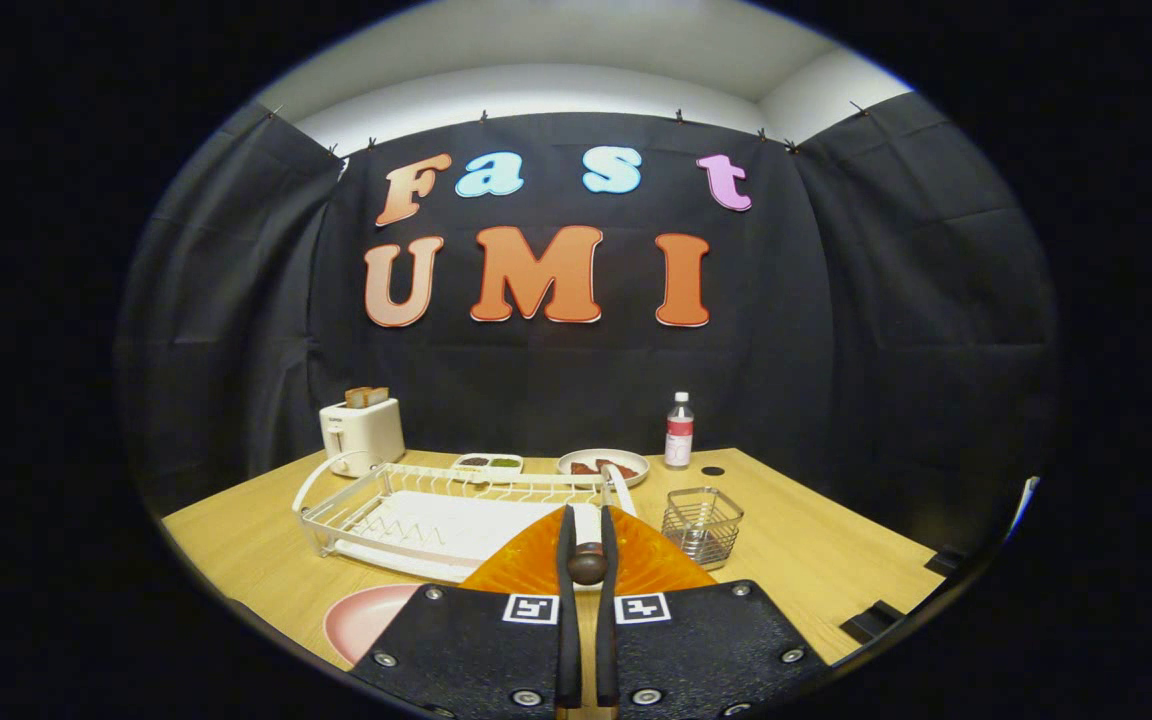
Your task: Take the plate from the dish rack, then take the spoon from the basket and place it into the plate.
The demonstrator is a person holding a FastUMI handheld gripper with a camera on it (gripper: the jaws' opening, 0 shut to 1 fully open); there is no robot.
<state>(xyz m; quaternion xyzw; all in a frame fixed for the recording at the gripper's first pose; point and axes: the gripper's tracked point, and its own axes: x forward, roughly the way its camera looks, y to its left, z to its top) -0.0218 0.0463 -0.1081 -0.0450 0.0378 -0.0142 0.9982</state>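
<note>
The gripper [587,545] has its two black fingers [566,560] nearly closed, with only a narrow gap, and between them sits a small dark brown rounded piece [588,563], which seems to be the end of the spoon's handle; both fingers press on it from the sides. Directly under and ahead of the fingers lies the orange plate [646,560], translucent, with fine ribs that spread out like a fan toward its rim. It rests on the wooden table [816,560], and its far edge overlaps the near side of the white dish rack [406,510]. The rack is at about 11 o'clock from the fingertips. The wire basket [702,524], small and square, stands at 2 o'clock, just beside the plate. A pink plate [361,615] is at 8 o'clock, partly hidden by the gripper body. Farther away, at 10 o'clock, a white toaster [361,432] holds bread slices, and at 1 o'clock stands a bottle [678,430] beside a dish with food [603,465].
</note>
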